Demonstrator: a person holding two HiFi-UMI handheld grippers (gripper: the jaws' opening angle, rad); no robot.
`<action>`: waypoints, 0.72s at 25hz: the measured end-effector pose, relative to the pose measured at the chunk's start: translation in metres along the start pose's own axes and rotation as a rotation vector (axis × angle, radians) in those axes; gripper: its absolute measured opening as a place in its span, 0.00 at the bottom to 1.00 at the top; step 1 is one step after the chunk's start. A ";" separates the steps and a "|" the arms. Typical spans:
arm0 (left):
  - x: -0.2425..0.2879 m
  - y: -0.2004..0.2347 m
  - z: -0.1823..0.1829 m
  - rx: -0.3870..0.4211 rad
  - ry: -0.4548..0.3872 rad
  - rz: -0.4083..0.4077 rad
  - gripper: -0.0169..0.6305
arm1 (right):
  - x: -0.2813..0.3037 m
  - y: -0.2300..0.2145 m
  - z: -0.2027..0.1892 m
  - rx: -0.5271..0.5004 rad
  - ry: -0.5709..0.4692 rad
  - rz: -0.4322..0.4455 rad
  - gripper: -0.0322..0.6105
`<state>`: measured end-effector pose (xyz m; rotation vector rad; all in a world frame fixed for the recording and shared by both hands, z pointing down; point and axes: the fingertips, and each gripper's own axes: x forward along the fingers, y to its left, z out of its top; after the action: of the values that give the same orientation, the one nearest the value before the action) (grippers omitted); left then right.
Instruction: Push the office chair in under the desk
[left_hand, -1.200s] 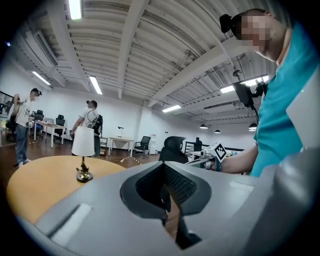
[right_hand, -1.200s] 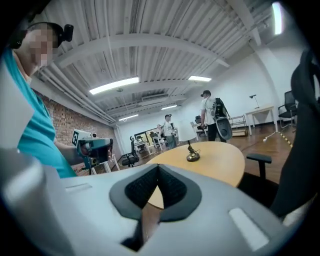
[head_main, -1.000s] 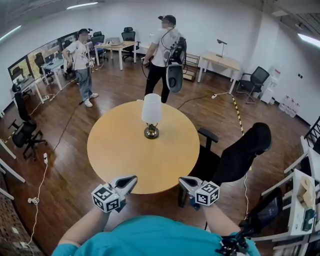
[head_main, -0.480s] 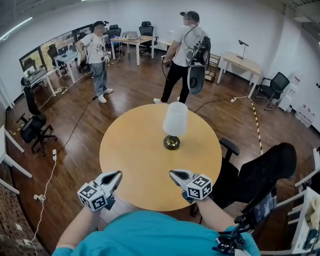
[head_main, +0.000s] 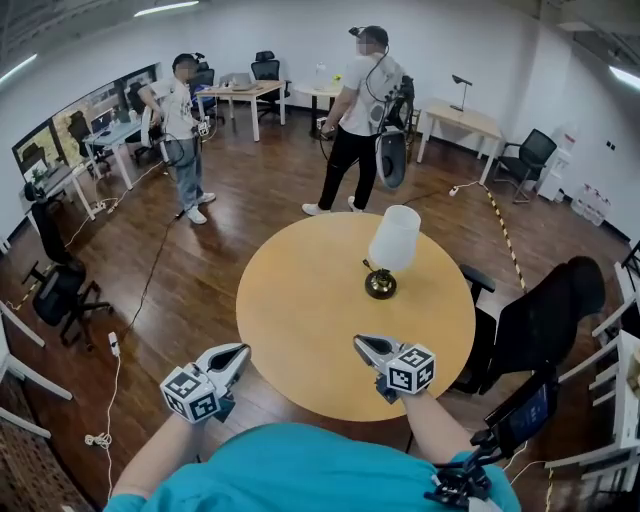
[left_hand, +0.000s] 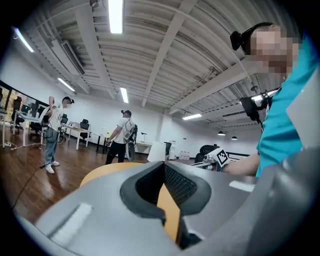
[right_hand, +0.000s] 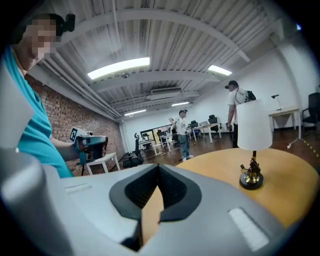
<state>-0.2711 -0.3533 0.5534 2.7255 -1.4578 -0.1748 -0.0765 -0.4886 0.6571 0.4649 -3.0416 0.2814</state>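
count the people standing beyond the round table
2. The person in jeans stands far left by the desks; the person in black trousers stands nearer, just past the round table. More could be hidden outside the view.

Bright ceiling strip-lights, fisheye-warped edges

Against the earlier head view, the round table (head_main: 300, 300) and the lamp (head_main: 390, 250) are now placed further right in the frame. The office chair (head_main: 545, 320) is shifted toward the right edge. The left gripper (head_main: 238, 352) is now seen over the floor (head_main: 170, 290), left of the table's rim. The person with the backpack (head_main: 362, 110) is also shifted right.
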 end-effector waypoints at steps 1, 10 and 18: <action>-0.015 0.013 0.005 0.011 0.016 -0.019 0.06 | 0.015 0.010 0.001 0.022 -0.012 -0.020 0.05; -0.163 0.197 0.031 -0.025 0.011 -0.083 0.06 | 0.221 0.118 -0.011 0.003 0.009 -0.102 0.05; -0.194 0.322 0.013 -0.020 0.033 -0.044 0.06 | 0.365 0.107 0.000 -0.058 -0.049 -0.037 0.05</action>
<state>-0.6459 -0.3709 0.5856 2.7328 -1.3814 -0.1444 -0.4568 -0.4950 0.6671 0.5309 -3.0754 0.1823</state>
